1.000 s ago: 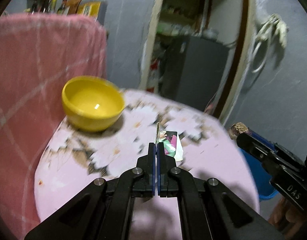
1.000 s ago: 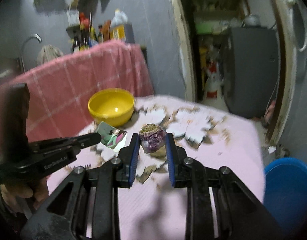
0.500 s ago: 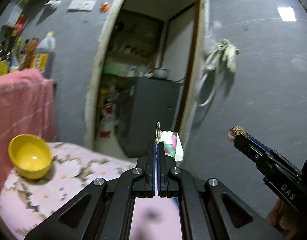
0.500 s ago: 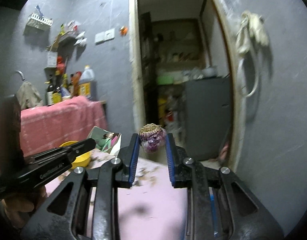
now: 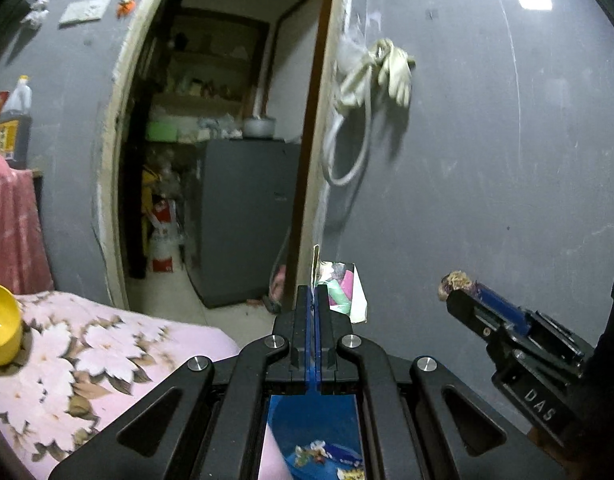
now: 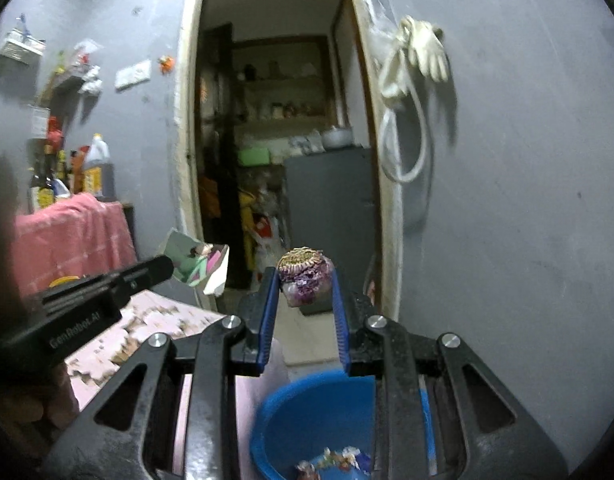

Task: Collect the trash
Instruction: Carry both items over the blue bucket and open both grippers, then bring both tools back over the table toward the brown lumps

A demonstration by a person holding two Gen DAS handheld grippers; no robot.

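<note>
Two pieces of trash: both are off the table, each carried in its own gripper above a blue bucket.
Scrap: a purple vegetable end with a dry brown top sits between the blue pads of the right gripper, which is clamped on its two sides; the wide spread of the jaws is just the width of the scrap.
Wrapper: a folded printed wrapper is pinched by one edge in the left gripper, jaws pressed fully together because the sheet is thin; the rest of it sticks out past the tips.
Bucket: the blue bucket stands below and ahead of both grippers, just beside the table's edge, with some colourful wrappers already at its bottom. It looks like the collecting bin.
Step, as I judge it: both pieces are held out level over the bucket so they can drop in once the jaws let go.
Risk: the light wrapper may flutter and miss the rim.
Table: the pink flowered cloth lies to the left, with a yellow bowl at its far edge.
Beyond: a grey wall, and an open doorway.
</note>
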